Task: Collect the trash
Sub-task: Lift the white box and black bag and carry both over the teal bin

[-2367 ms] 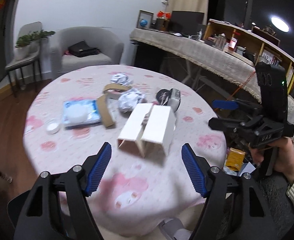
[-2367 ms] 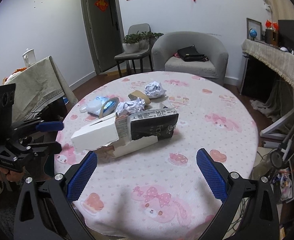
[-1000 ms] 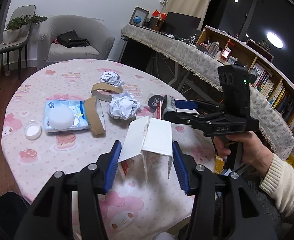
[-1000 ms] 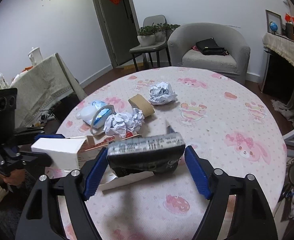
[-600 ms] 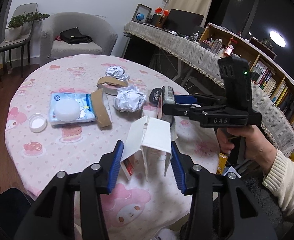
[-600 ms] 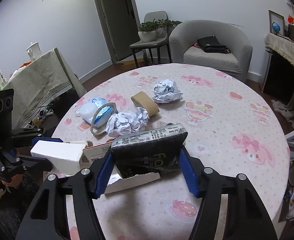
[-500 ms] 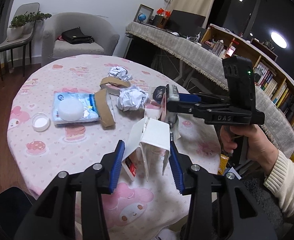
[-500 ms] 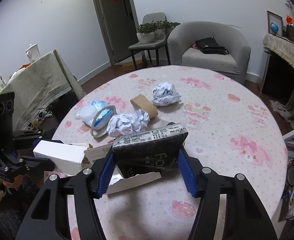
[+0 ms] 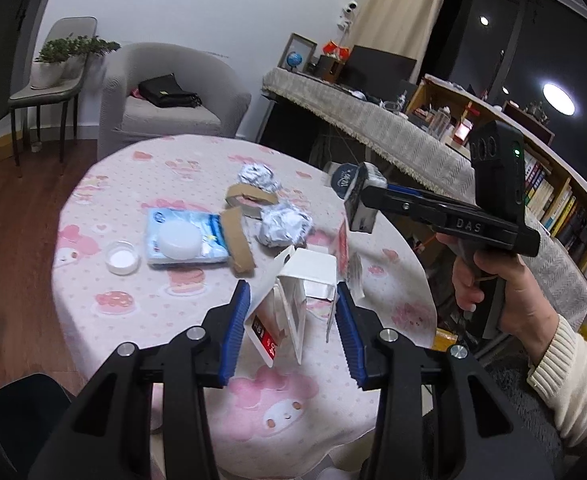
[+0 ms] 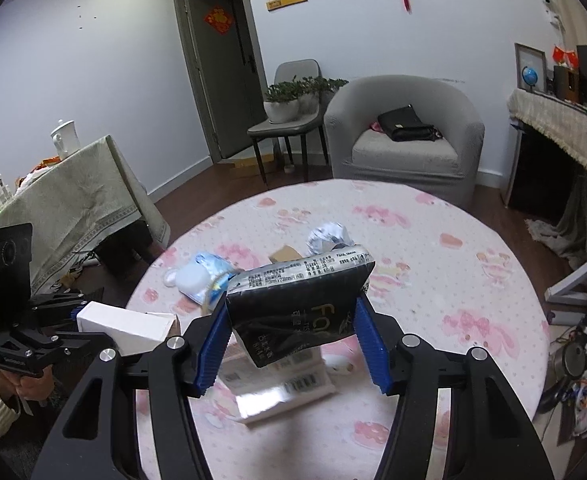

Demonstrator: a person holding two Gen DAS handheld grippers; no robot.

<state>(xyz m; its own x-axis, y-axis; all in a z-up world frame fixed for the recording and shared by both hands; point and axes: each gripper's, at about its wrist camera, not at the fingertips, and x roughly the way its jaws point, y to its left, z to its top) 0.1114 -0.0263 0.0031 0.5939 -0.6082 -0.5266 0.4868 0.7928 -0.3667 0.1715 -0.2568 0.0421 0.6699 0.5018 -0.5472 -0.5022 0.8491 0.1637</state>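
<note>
The left hand-held gripper (image 9: 291,330) clamps a white carton (image 9: 299,300) between its blue pads at the near edge of the pink-clothed bench (image 9: 197,404). To the right, a hand (image 9: 493,280) holds the right hand-held gripper (image 9: 363,200), which grips a dark packet (image 9: 353,190). Farther left lie a blue wipes pack (image 9: 185,236), a small white lid (image 9: 122,258), cardboard strips (image 9: 239,240) and two crumpled paper balls (image 9: 287,224).
</note>
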